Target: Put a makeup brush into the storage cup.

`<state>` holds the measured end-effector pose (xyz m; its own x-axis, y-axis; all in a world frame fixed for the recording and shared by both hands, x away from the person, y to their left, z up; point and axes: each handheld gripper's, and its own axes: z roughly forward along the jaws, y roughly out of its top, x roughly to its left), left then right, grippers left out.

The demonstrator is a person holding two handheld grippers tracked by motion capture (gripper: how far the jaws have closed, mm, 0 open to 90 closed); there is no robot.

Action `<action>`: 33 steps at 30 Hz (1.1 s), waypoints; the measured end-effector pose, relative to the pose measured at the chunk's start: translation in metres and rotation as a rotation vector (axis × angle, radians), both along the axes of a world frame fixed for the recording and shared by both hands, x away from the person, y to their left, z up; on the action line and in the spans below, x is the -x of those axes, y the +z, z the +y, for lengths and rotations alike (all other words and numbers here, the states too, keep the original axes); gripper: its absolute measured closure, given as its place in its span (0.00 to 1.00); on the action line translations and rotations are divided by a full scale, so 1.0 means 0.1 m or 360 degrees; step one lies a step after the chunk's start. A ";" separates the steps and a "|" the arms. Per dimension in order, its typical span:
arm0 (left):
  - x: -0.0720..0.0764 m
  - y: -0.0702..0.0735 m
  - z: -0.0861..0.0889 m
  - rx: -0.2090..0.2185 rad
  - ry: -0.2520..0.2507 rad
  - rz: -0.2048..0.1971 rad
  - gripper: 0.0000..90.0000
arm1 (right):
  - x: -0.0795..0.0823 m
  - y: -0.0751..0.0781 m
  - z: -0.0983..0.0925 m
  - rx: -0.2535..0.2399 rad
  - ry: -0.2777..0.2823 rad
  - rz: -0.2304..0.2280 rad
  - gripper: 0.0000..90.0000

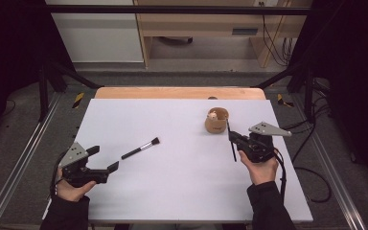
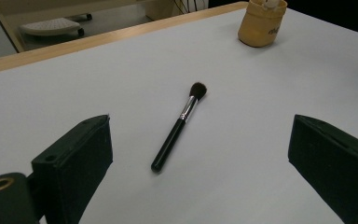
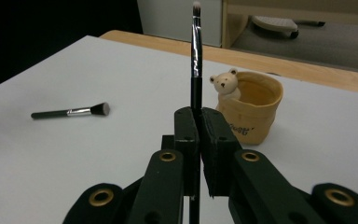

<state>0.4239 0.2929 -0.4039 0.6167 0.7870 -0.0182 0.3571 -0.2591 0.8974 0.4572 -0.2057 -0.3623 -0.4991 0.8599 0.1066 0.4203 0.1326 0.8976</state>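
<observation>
At three o'clock on the white table (image 1: 172,191), the right gripper (image 1: 231,139) is clamped tight on a thin brush (image 3: 196,56), bristles standing upright in the right gripper view, just beside the tan cup (image 1: 216,120) with its little bear (image 3: 224,83). Over at eight o'clock, the left gripper (image 1: 104,159) sits with jaws wide, nothing between them, a thicker brush (image 1: 141,148) lying flat just ahead at its two o'clock.

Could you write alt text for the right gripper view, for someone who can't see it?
The right gripper holds a thin makeup brush upright in front of a tan bear cup. A second brush lies flat on the white table.
</observation>
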 end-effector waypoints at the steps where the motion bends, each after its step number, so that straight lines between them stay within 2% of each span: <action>1: 0.00 0.00 0.00 -0.0001 0.0000 -0.0001 0.06 | 0.00 0.01 0.00 -0.0009 -0.0008 -0.0001 0.95; 5: 0.00 0.00 0.00 0.0003 -0.0002 -0.0001 0.06 | -0.04 0.02 -0.01 -0.0024 -0.0034 -0.0035 0.95; 10: 0.00 0.00 0.00 0.0004 0.0001 -0.0002 0.06 | -0.10 0.07 -0.02 -0.0079 -0.0070 -0.0063 0.95; 21: 0.00 0.00 0.03 0.0016 0.0010 -0.0002 0.06 | -0.26 0.17 0.01 -0.0120 -0.0134 -0.0151 0.95; 25: 0.00 0.00 0.03 0.0017 0.0009 -0.0003 0.06 | -0.34 0.19 0.02 -0.0157 -0.0143 -0.0152 0.95; 33: 0.00 0.00 0.03 0.0022 0.0011 -0.0002 0.06 | -0.50 0.21 0.08 -0.0156 -0.0179 -0.0178 0.95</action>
